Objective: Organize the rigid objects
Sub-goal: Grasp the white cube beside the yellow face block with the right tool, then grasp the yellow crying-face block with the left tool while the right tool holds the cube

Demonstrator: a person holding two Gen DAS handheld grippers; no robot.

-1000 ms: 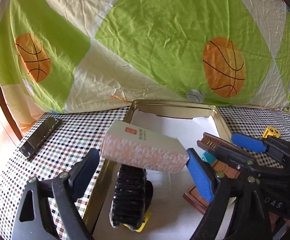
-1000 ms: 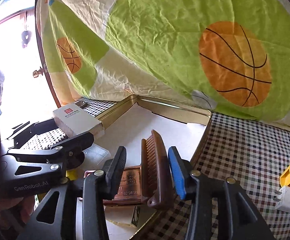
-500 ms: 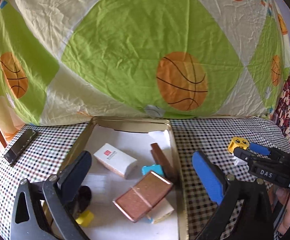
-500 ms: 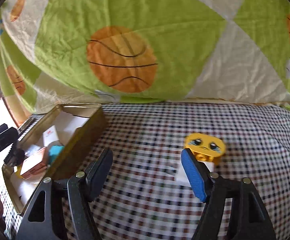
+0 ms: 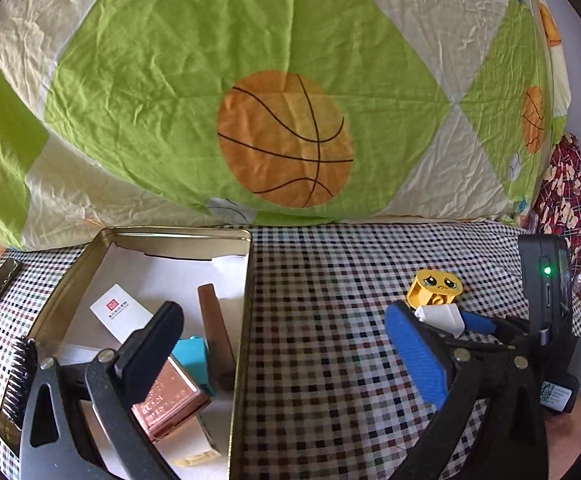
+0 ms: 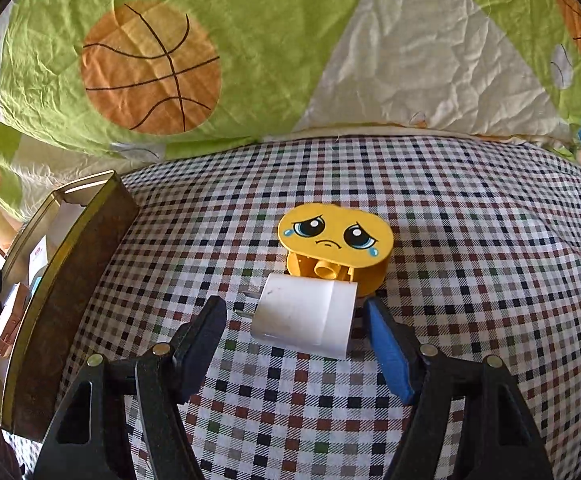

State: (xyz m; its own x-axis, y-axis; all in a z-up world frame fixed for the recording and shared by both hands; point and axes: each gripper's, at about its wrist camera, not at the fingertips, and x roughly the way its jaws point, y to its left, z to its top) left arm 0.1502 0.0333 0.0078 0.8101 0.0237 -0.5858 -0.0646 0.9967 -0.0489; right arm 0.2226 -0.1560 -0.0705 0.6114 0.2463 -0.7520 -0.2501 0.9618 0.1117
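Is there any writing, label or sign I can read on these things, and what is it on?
No text here reads clearly.
White box in the tin: red square logo over small dark print, too small to read.
Copper-coloured case: embossed lettering, blurred.
Label on the right gripper: QR code and tiny print, unreadable.
Yellow toy block: only a crying face, no words.

Glossy metal tin [image 5: 246,280], woven checked cloth [image 6: 450,208], smooth plastic charger [image 6: 302,316]

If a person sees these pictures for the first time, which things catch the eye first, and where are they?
The big quilt with orange basketballs fills the background behind the checkered tablecloth. On the cloth, a yellow block with a crying face touches a white plug adapter, which sits between the closing jaws of the right claw. Left of them, a gold tin holds small items.
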